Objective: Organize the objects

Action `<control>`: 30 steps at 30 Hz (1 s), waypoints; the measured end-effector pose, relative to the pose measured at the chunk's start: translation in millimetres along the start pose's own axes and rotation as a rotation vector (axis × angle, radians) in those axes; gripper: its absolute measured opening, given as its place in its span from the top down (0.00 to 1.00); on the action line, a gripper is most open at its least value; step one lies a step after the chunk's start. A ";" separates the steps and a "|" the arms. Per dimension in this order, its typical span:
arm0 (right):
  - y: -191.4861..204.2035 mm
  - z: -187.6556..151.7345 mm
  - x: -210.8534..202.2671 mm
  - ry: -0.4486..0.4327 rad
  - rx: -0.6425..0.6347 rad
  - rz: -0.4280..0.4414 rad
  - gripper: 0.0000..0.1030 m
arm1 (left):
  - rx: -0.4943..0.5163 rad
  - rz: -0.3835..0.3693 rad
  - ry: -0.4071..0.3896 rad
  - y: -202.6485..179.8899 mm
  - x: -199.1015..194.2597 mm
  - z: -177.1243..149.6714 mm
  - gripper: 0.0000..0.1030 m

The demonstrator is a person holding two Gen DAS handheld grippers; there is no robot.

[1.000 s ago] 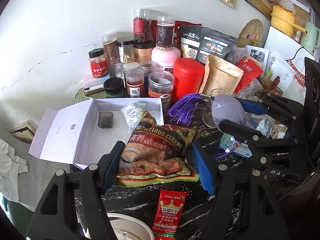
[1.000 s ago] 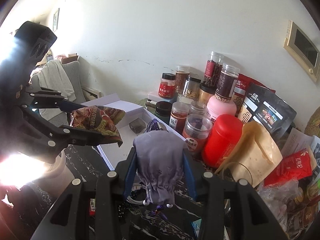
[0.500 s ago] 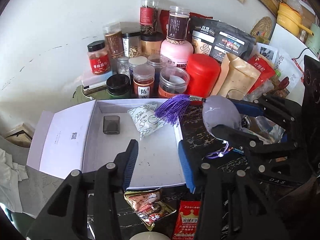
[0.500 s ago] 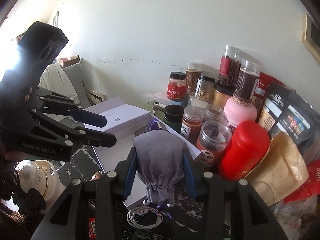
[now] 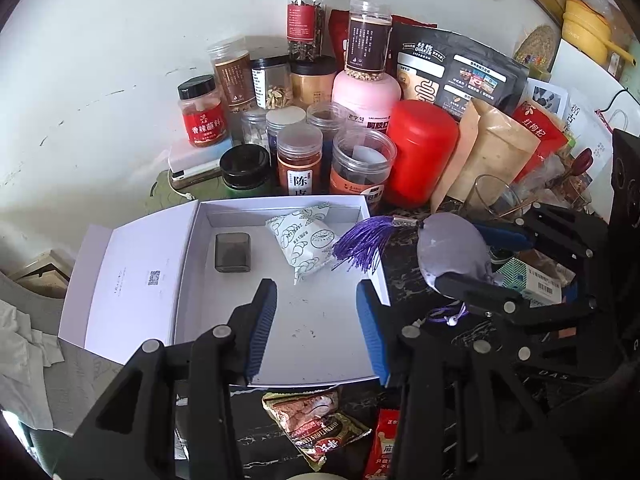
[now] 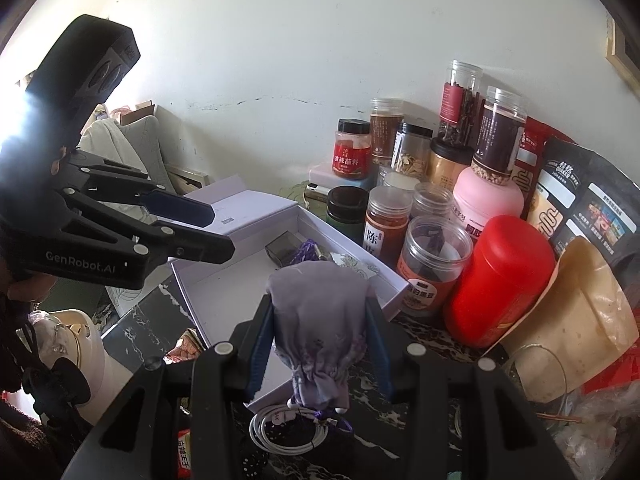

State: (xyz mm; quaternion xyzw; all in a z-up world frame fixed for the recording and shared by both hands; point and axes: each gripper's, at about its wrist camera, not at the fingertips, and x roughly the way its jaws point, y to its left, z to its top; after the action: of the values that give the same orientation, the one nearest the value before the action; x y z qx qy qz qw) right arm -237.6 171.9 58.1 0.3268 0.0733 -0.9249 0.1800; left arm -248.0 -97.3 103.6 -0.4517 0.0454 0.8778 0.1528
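Left gripper [image 5: 316, 320]: jaws narrowed, pinching nothing, over the box [image 5: 280, 352] floor.
Right gripper [image 6: 320, 344]: clamped on the pouch [image 6: 318, 312], box just ahead.
Done: sachet [image 5: 304, 240] and case [image 5: 233, 252] lie in the box.
Left: pouch; snack bag [image 5: 316, 428] lies below the left gripper, outside the box.
Room: near half of the box floor bare; jars [image 5: 304, 160] crowd its far wall.

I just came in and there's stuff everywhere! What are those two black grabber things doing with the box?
A person is tidying a crowded table with a grabber in each hand. The right gripper is squeezing a grey drawstring pouch with a purple tassel, holding it at the edge of the open white box. The left gripper hangs over the box with nothing between its fingers. Inside the box lie a small dark case and a white snack packet.
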 end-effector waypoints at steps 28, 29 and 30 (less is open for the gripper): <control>7.1 46.7 14.4 -0.028 -0.061 0.059 0.57 | -0.008 -0.014 0.002 26.9 8.9 11.1 0.61; 7.9 48.8 19.6 -0.024 -0.066 0.058 0.57 | -0.009 -0.016 0.007 30.2 14.3 11.5 0.61; 8.5 51.0 25.7 -0.020 -0.070 0.062 0.57 | -0.010 -0.018 0.011 33.6 20.0 11.7 0.61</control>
State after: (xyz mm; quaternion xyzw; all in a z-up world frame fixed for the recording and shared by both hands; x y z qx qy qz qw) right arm -282.4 143.9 81.3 0.3134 0.0937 -0.9188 0.2208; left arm -278.4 -122.1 92.3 -0.4577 0.0379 0.8741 0.1580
